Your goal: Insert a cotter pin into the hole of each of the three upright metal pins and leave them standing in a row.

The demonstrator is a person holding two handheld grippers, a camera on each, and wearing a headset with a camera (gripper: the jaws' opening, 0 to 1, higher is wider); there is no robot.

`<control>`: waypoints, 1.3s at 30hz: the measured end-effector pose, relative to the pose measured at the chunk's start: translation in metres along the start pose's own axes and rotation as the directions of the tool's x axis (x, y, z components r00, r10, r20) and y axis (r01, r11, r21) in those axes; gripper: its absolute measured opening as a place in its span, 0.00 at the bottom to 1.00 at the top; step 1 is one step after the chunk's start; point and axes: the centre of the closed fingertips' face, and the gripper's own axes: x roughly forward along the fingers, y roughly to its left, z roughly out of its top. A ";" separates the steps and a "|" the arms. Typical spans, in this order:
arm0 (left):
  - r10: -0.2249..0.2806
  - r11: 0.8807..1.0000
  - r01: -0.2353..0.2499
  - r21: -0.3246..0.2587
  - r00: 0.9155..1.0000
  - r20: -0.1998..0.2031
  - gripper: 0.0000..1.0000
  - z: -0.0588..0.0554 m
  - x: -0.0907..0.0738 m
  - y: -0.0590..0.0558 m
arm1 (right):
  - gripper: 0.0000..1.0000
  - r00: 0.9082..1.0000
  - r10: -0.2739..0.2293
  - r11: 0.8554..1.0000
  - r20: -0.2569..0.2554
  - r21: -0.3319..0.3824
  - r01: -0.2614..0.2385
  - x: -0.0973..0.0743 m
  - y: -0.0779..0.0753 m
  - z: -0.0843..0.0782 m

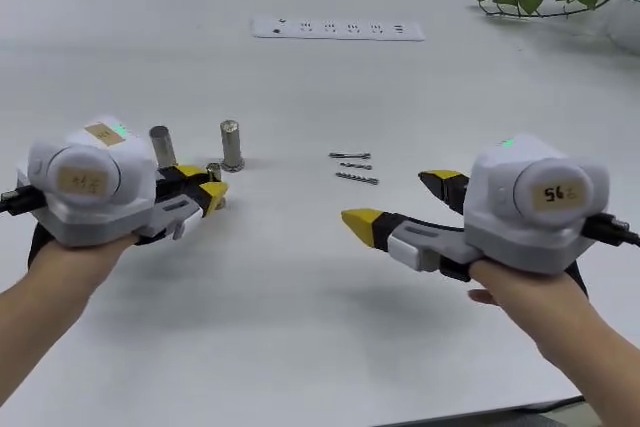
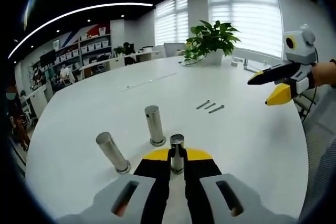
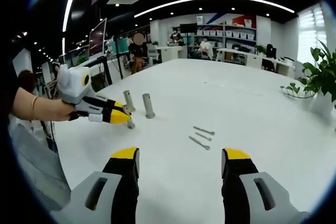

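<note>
White tabletop (image 1: 300,307); left claw (image 2: 177,156) grips upright silver metal pin (image 2: 177,142); right claw (image 3: 180,155), spread empty, should next fetch thin grey cotter pin (image 3: 202,136) ahead.

One silvery metal pin (image 1: 231,145) and a second pin (image 1: 162,147) stand upright, free. A third pin (image 2: 177,153) seems clamped upright in the left gripper (image 1: 205,182). Three thin cotter pins (image 1: 356,166) lie flat, parallel, nearby.

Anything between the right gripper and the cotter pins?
Nothing visible. Only bare table lies between the open right gripper and the three cotter pins; the metal pins stand off to the left.
</note>
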 end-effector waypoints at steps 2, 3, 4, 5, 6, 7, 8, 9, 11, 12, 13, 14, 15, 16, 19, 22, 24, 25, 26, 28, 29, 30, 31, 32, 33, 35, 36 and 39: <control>-0.015 1.000 0.015 0.000 1.000 0.006 0.05 0.002 0.001 -0.004 | 0.60 1.000 0.002 1.000 -0.002 0.002 -0.002 -0.001 0.000 -0.001; -0.021 1.000 0.021 0.001 1.000 0.008 0.05 0.002 0.001 -0.006 | 0.60 1.000 0.003 1.000 -0.003 0.001 -0.003 -0.002 -0.001 -0.001; -0.031 0.999 0.031 0.010 0.999 0.012 0.05 0.004 0.001 -0.009 | 0.60 1.000 0.003 1.000 -0.004 0.000 -0.003 -0.003 -0.001 -0.002; -0.037 0.999 0.037 0.017 0.999 0.014 0.05 0.004 0.001 -0.011 | 0.60 1.000 0.005 1.000 -0.004 0.001 -0.005 -0.003 -0.001 -0.002; -0.040 0.999 0.040 0.018 0.999 0.015 0.05 0.005 0.001 -0.012 | 0.60 1.000 0.007 1.000 -0.005 0.002 -0.007 -0.004 -0.001 -0.002; -0.055 0.998 0.055 0.017 0.998 0.018 0.05 0.006 0.002 -0.016 | 0.60 1.000 0.012 1.000 -0.006 0.005 -0.012 -0.005 -0.001 -0.003; -0.062 0.998 0.062 0.018 0.998 0.019 0.05 0.006 0.003 -0.018 | 0.60 1.000 0.016 1.000 -0.006 0.006 -0.016 -0.005 -0.001 -0.003; -0.067 0.998 0.066 0.021 0.998 0.020 0.05 0.007 0.003 -0.021 | 0.60 1.000 0.017 1.000 -0.007 0.006 -0.017 -0.006 -0.002 -0.004; -0.086 0.996 0.085 0.028 0.996 0.020 0.05 0.007 0.004 -0.027 | 0.59 1.000 0.019 1.000 -0.009 0.003 -0.019 -0.008 -0.003 -0.004; -0.094 0.995 0.093 0.033 0.995 0.020 0.05 0.008 0.005 -0.031 | 0.59 1.000 0.019 1.000 -0.010 0.003 -0.019 -0.008 -0.003 -0.005; -0.099 0.995 0.098 0.034 0.995 0.021 0.05 0.008 0.005 -0.033 | 0.59 1.000 0.022 1.000 -0.012 0.004 -0.022 -0.009 -0.003 -0.005; -0.110 0.993 0.110 0.031 0.994 0.024 0.05 0.009 0.005 -0.036 | 0.59 1.000 0.022 1.000 -0.014 0.004 -0.022 -0.010 -0.004 -0.005; -0.119 0.993 0.119 0.028 0.993 0.027 0.05 0.009 0.006 -0.039 | 0.59 1.000 0.023 1.000 -0.014 0.004 -0.023 -0.011 -0.004 -0.005; -0.133 0.991 0.132 0.033 0.991 0.023 0.05 0.009 0.007 -0.044 | 0.59 1.000 0.024 1.000 -0.014 0.003 -0.024 -0.011 -0.004 -0.005; -0.160 0.986 0.158 0.049 0.987 0.018 0.05 0.007 0.009 -0.053 | 0.59 0.999 0.025 1.000 -0.022 -0.007 -0.025 -0.012 -0.005 -0.007; -0.180 0.982 0.179 0.055 0.984 0.013 0.05 0.006 0.010 -0.059 | 0.60 0.999 0.025 1.000 -0.027 -0.011 -0.026 -0.014 -0.006 -0.008; -0.186 0.980 0.185 0.067 0.982 0.013 0.05 0.006 0.011 -0.062 | 0.60 0.999 0.025 1.000 -0.028 -0.011 -0.025 -0.014 -0.006 -0.008; -0.190 0.980 0.189 0.065 0.982 0.013 0.05 0.006 0.011 -0.063 | 0.60 0.999 0.024 1.000 -0.030 -0.011 -0.024 -0.015 -0.006 -0.009; -0.194 0.979 0.193 0.068 0.981 0.015 0.05 0.007 0.012 -0.064 | 0.60 0.999 0.022 1.000 -0.032 -0.010 -0.023 -0.015 -0.007 -0.009; -0.197 0.976 0.195 0.095 0.980 0.014 0.05 0.007 0.012 -0.067 | 0.60 0.999 0.022 1.000 -0.034 -0.008 -0.022 -0.016 -0.008 -0.010; -0.199 0.976 0.197 0.096 0.980 0.015 0.05 0.007 0.012 -0.067 | 0.60 0.999 0.022 1.000 -0.035 -0.009 -0.022 -0.016 -0.009 -0.011; -0.201 0.976 0.199 0.094 0.979 0.016 0.06 0.007 0.012 -0.067 | 0.60 0.999 0.022 1.000 -0.035 -0.010 -0.023 -0.016 -0.009 -0.011; -0.201 0.976 0.199 0.090 0.979 0.018 0.06 0.007 0.012 -0.067 | 0.60 0.999 0.023 1.000 -0.037 -0.012 -0.024 -0.016 -0.010 -0.011; -0.201 0.976 0.199 0.088 0.979 0.019 0.06 0.007 0.013 -0.066 | 0.60 0.999 0.023 1.000 -0.036 -0.012 -0.024 -0.017 -0.010 -0.011; -0.201 0.976 0.199 0.089 0.979 0.020 0.06 0.007 0.013 -0.066 | 0.60 0.999 0.022 1.000 -0.036 -0.012 -0.022 -0.017 -0.011 -0.011; -0.199 0.976 0.197 0.088 0.980 0.020 0.06 0.008 0.013 -0.066 | 0.60 0.999 0.016 1.000 -0.035 -0.015 -0.017 -0.017 -0.013 -0.011; -0.199 0.977 0.196 0.088 0.980 0.020 0.06 0.008 0.013 -0.066 | 0.60 0.999 0.018 1.000 -0.036 -0.014 -0.019 -0.017 -0.014 -0.011; -0.194 0.976 0.191 0.100 0.981 0.013 0.07 0.007 0.013 -0.066 | 0.59 0.999 0.024 1.000 -0.039 -0.010 -0.024 -0.017 -0.013 -0.012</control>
